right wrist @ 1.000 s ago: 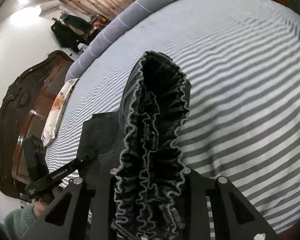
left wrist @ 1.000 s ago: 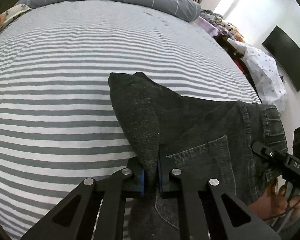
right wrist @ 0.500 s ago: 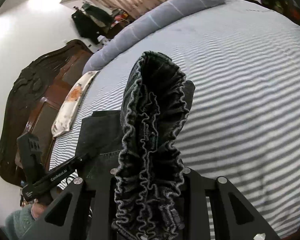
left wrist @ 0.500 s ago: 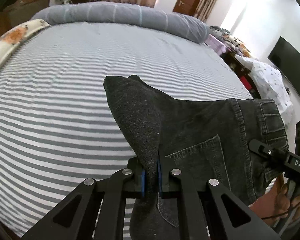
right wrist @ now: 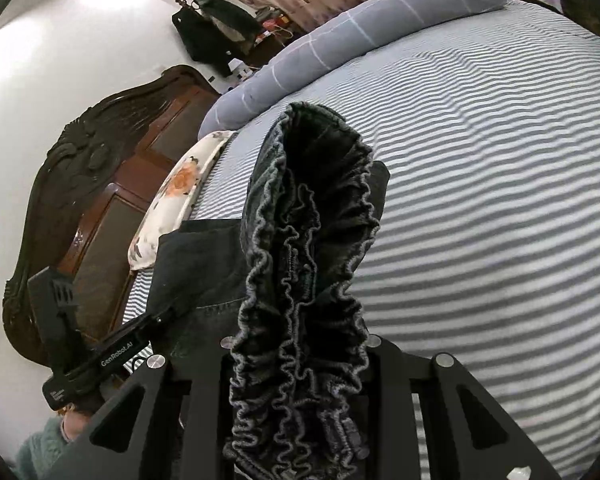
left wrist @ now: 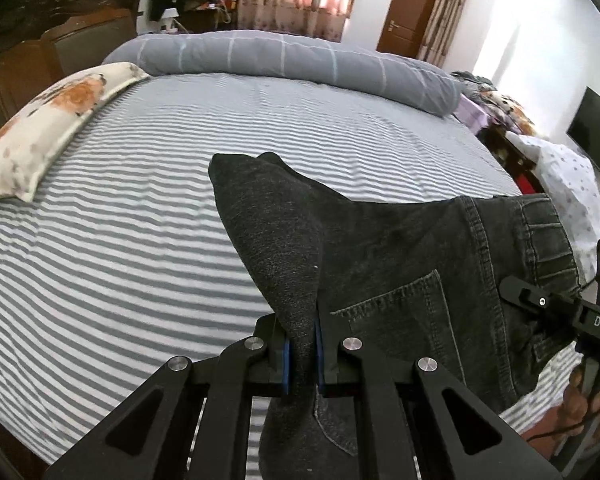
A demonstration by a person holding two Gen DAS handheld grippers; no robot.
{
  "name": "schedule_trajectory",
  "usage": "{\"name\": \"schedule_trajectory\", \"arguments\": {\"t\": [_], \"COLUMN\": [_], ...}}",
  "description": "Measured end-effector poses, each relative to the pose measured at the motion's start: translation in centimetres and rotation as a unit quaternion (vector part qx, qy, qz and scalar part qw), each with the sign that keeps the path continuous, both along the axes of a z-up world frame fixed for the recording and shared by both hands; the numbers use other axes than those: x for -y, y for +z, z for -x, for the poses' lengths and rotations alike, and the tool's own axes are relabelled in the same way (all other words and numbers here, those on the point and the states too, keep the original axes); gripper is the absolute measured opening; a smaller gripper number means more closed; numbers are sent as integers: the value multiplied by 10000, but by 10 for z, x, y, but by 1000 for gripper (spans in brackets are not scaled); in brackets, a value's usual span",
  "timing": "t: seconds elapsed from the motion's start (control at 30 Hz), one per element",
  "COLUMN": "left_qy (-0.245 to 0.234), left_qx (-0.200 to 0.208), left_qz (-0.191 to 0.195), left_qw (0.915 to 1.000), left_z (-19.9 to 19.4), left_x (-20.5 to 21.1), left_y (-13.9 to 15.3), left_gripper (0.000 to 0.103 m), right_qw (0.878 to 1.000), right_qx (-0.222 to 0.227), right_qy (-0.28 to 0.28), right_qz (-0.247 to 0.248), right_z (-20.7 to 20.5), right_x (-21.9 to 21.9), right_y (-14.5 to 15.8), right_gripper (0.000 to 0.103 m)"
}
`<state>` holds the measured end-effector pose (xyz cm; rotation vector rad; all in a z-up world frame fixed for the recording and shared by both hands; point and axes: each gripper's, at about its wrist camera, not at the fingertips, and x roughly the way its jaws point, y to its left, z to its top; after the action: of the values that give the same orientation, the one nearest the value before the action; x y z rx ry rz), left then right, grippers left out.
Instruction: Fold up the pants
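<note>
The dark grey denim pants (left wrist: 400, 256) hang stretched between my two grippers above the striped bed (left wrist: 140, 208). My left gripper (left wrist: 300, 354) is shut on a fold of the pants, with a back pocket to its right. My right gripper (right wrist: 300, 360) is shut on the bunched elastic waistband (right wrist: 304, 280), which stands up and hides its fingertips. The right gripper also shows in the left wrist view (left wrist: 556, 312) at the pants' waistband. The left gripper shows in the right wrist view (right wrist: 100, 360) at the lower left.
A rolled grey quilt (left wrist: 292, 60) lies across the far end of the bed. A floral pillow (left wrist: 48, 120) lies at the left beside the dark wooden headboard (right wrist: 80, 208). A TV (left wrist: 592, 128) hangs on the right wall, with piled clothes (left wrist: 560, 176) below.
Both grippers have risen and tilted up, lifting the pants higher; more of the room, the quilt and the pillow has come into view. Both grips are unchanged.
</note>
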<state>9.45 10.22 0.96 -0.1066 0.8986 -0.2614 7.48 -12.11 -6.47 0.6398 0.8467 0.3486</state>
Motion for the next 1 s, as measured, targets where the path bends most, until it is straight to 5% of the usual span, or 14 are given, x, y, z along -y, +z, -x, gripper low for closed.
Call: {"name": "schedule_trajectory", "arguments": {"t": [0.33, 0.83, 1.0], "left_qy": [137, 223, 313], "left_qx": [-74, -446, -457], "left_qz": [-295, -575, -657], "left_qw": [9994, 9971, 9963], "left_z": [-61, -133, -131], "left_x": [-25, -34, -40], "left_y": [-13, -78, -98], "left_gripper": [9, 9, 15], "right_qw": [9998, 9975, 9953], "right_qx": [-176, -708, -850], "right_qy": [62, 24, -50], "right_qz": [5, 60, 456], "right_z": [-66, -130, -131], "right_x": [-32, -50, -47], "right_y": [-19, -86, -100], "right_gripper": [23, 23, 41]}}
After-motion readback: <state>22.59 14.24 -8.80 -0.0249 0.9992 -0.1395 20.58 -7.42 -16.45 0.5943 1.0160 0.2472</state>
